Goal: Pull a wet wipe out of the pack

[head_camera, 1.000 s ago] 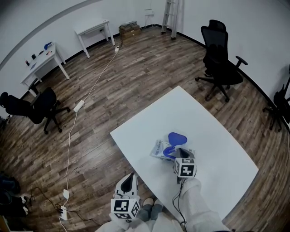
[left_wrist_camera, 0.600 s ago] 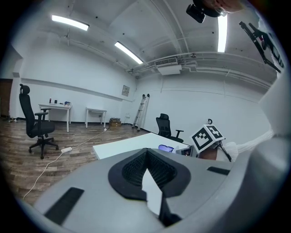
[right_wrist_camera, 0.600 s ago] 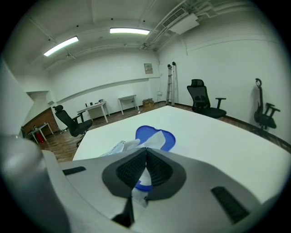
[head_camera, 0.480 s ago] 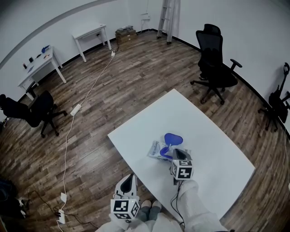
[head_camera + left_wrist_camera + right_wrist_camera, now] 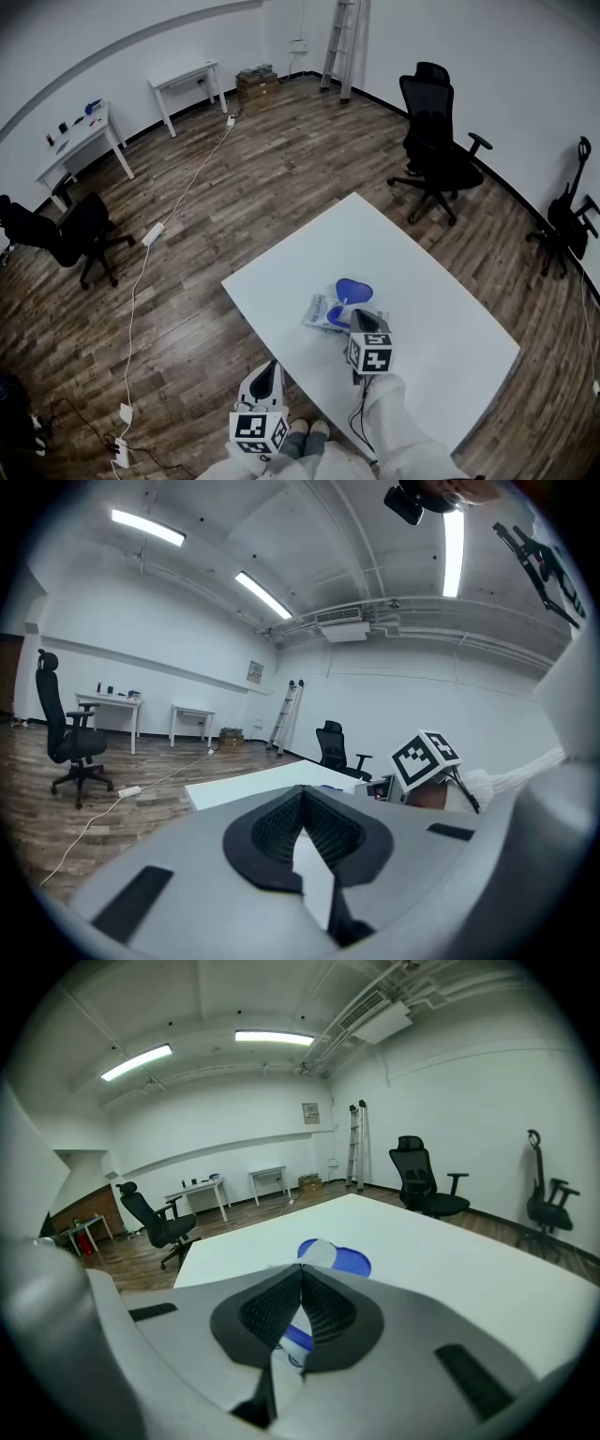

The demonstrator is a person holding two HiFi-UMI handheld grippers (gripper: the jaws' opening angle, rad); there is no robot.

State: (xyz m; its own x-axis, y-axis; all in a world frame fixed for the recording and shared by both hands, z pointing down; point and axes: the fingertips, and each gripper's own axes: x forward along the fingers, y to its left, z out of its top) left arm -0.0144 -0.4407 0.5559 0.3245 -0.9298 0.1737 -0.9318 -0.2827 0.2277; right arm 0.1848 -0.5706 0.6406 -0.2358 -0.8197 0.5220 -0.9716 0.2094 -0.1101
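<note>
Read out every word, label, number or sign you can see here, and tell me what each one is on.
No text here can be read.
Blue print on the wet wipe pack: too blurred to read.
Black-and-white squares on the marker cubes: patterns only, no letters or numbers.
Small wall notice by the ladder: too small to read.

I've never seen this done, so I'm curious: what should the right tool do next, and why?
Probably lift straight up: the right tool is shut on what looks like a white wipe above the pack, whose blue lid is open.
</note>
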